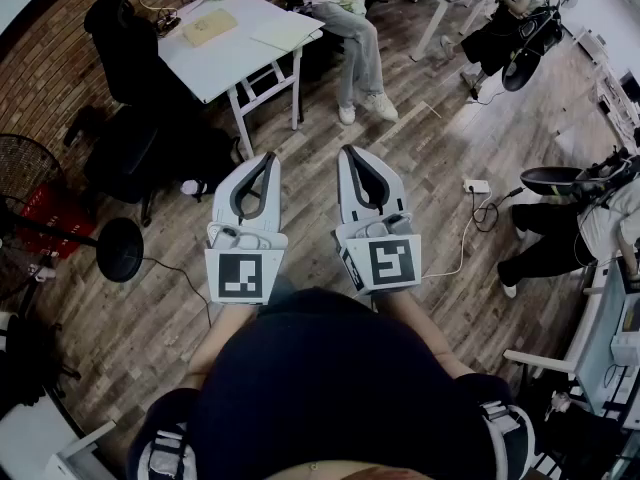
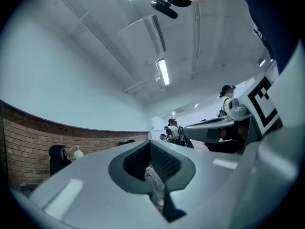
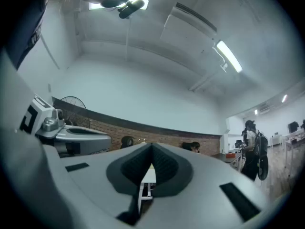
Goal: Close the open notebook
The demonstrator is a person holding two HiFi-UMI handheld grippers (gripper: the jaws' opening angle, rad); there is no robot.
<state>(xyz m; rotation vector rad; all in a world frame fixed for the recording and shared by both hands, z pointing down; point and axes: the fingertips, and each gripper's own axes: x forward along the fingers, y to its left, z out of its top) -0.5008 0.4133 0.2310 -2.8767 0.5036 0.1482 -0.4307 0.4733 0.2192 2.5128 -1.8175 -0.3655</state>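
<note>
You stand on a wooden floor (image 1: pixel 150 308), holding both tools out in front of your body and side by side, well away from the work.

The left tongs (image 1: pixel 268 158) are closed. In the left gripper view their tips meet, leaving only the oval hollow between the padded inner faces, and nothing is held there. Through the hollow you see only the legs of a seated person (image 1: pixel 352 28) far off.

The right tongs (image 1: pixel 347 151) are in the same state. In the right gripper view their tips are together and grip nothing, and a white table leg shows through the gap.

The notebook (image 1: pixel 285 33) appears to be the pale, flat spread of pages near the right-hand edge of a white tabletop (image 1: pixel 235 63), ahead of you and to your left. It is too small to make out clearly. A tan pad (image 1: pixel 208 27) lies on the same tabletop, left of the pages and apart from them. The tabletop stands beside a brick wall (image 1: pixel 60 28), and the seated person is at its far right corner.
</note>
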